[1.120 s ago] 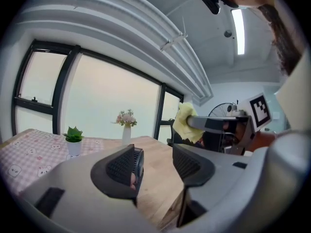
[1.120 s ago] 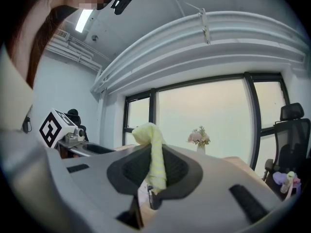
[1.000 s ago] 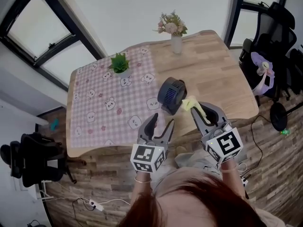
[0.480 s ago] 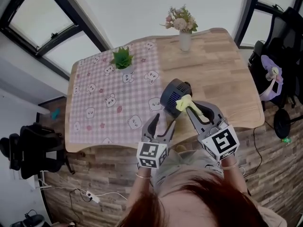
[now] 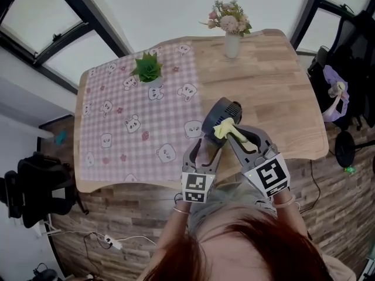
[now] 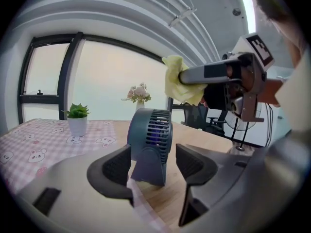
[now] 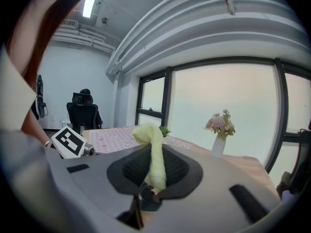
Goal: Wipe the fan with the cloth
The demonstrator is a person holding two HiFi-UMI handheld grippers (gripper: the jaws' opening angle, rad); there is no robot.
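A small dark blue fan [image 5: 222,112] stands on the wooden table [image 5: 275,98], close to its near edge. My left gripper [image 5: 208,147] is open just in front of the fan's base. Its jaws have just been opening, and the pads touch nothing. In the left gripper view the fan [image 6: 150,135] stands upright straight beyond the left gripper [image 6: 153,165]. My right gripper [image 5: 233,134] is shut on a yellow cloth [image 5: 224,128], held against the fan's near side. The cloth [image 7: 153,152] hangs bunched between the pads of the right gripper [image 7: 154,171]. From the left gripper view the cloth [image 6: 178,80] is above the fan.
A pink checked tablecloth [image 5: 132,122] covers the table's left half, with a small potted plant [image 5: 147,69] on it. A vase of flowers [image 5: 232,29] stands at the far edge. Black office chairs [image 5: 351,63] stand to the right, another chair [image 5: 35,186] on the floor at left.
Both grippers have come down and forward toward the fan. The cloth now lies against the fan instead of beside it. The left jaws stand wider.
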